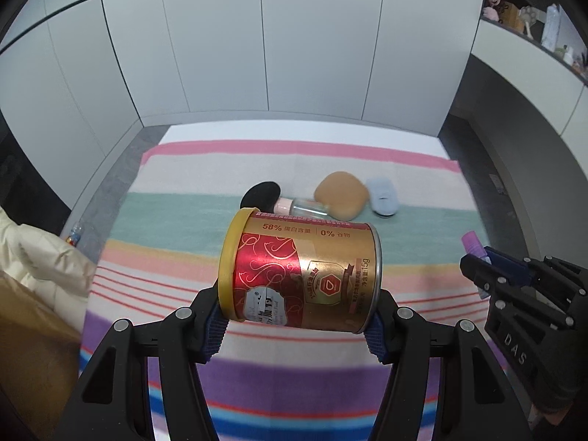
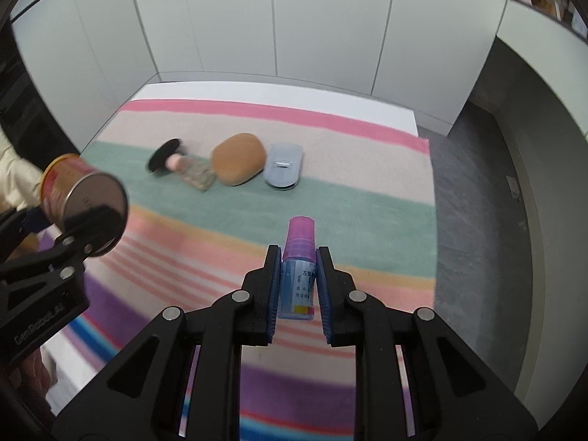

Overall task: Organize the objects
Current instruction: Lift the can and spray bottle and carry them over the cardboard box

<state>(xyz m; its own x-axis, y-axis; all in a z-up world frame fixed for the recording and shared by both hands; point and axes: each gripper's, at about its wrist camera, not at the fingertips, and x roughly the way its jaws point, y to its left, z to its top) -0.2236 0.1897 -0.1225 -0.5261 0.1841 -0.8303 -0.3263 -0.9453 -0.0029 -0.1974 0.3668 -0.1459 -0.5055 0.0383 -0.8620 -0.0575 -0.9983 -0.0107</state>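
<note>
I see soft, even indoor light and barely any shadows. Fisheye bending curves the wall panels (image 1: 220, 36) and darkens the corners. The right wrist view is smeared with motion blur (worst on the can (image 2: 79, 198)); the left view is sharper.

Ahead of my left gripper (image 1: 297, 325), the can (image 1: 299, 273) hides part of the glass bottle (image 1: 307, 208); my right view blurs that bottle's label.

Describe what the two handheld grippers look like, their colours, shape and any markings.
Both the left gripper and right gripper are matte black plastic linkages with silver round pivot pins and ribbed blue pads lining the jaws. White lettering marks each body, partly legible. No cables show.
</note>
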